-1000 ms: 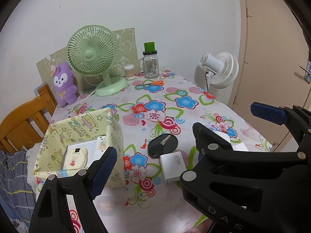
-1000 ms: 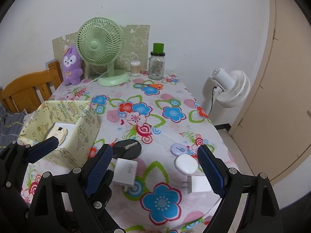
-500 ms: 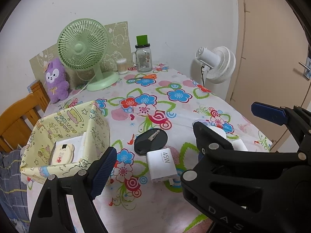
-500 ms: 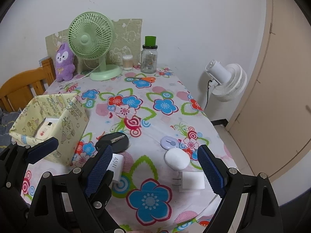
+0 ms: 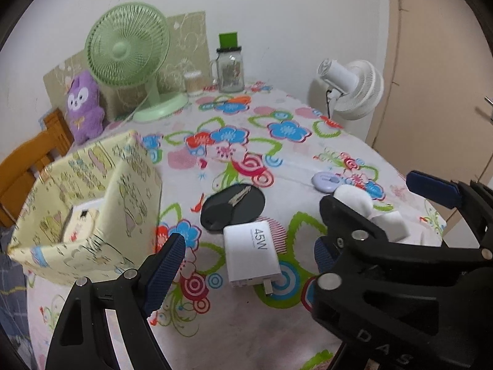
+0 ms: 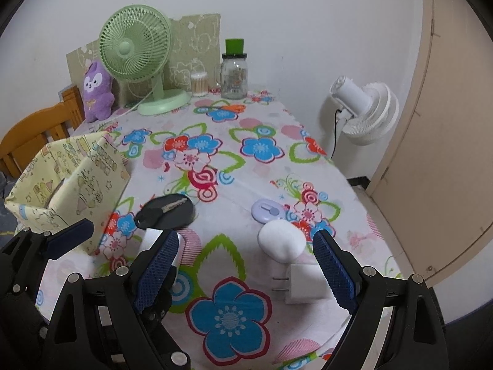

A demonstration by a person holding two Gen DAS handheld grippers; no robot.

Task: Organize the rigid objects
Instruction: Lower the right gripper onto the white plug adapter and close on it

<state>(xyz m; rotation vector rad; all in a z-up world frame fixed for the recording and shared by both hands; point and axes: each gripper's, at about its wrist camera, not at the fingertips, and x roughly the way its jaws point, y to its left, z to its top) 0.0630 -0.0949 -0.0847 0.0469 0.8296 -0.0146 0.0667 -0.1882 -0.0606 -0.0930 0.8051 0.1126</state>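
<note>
- A yellow patterned box stands open at the left of the flowered tabletop; a white item with a cartoon face lies inside it.
- A purple plush toy and a green desk fan stand at the far left edge, with a small cotton-swab jar and a green-lidded glass jar beside them.
- The left gripper hangs above the near tabletop, its jaws spread wide with nothing between the pads.
- A black oval case with a metal clip lies right of the box; a white 45W charger lies just in front of it, touching or nearly so.
- The right gripper hovers with jaws wide apart and empty.
- A lilac round gadget, a white egg-shaped object and a white plug adapter lie in a row towards the near right edge.
- A white standing fan stands off the tabletop, by a beige door.
</note>
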